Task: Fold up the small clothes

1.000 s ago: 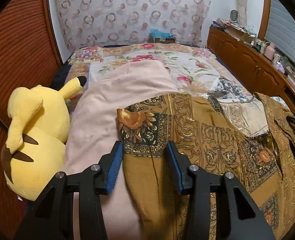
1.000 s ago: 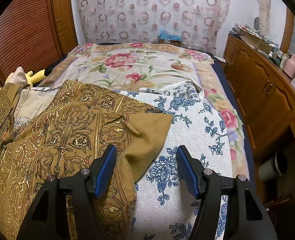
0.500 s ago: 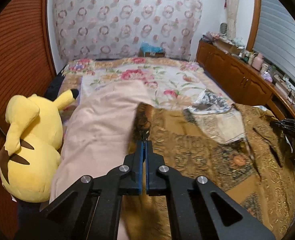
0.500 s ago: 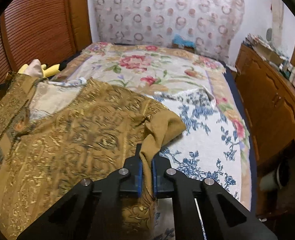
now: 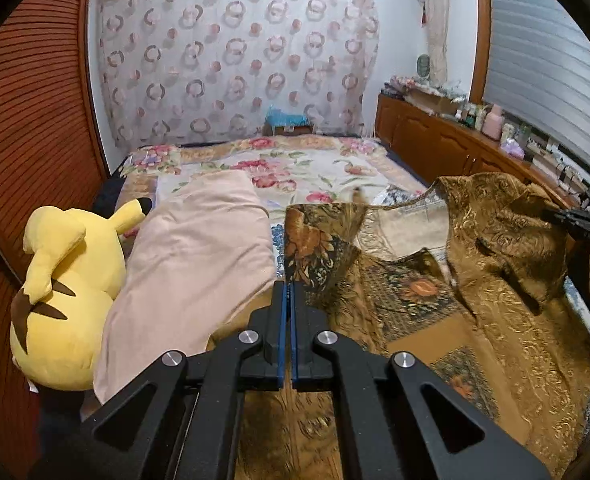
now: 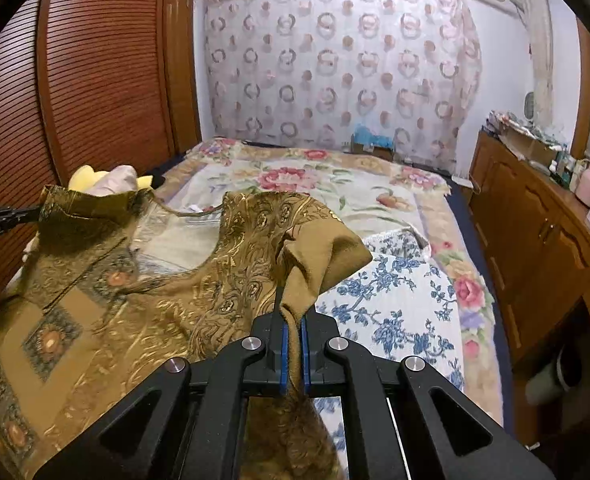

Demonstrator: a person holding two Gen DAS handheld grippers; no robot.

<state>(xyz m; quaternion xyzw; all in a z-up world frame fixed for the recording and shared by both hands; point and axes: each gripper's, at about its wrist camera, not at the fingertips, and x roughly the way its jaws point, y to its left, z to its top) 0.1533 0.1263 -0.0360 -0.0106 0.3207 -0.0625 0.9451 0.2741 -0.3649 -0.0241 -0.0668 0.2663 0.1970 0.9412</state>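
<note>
Garment (image 6: 143, 304) apparently pinched by both grippers

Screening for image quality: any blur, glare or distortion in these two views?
Left wrist: fisheye bends the wardrobe, corners black, garment slightly smeared below the left gripper, no glare. Right wrist: same barrel bend, dresser dim, cloth sharp at the right gripper.
</note>
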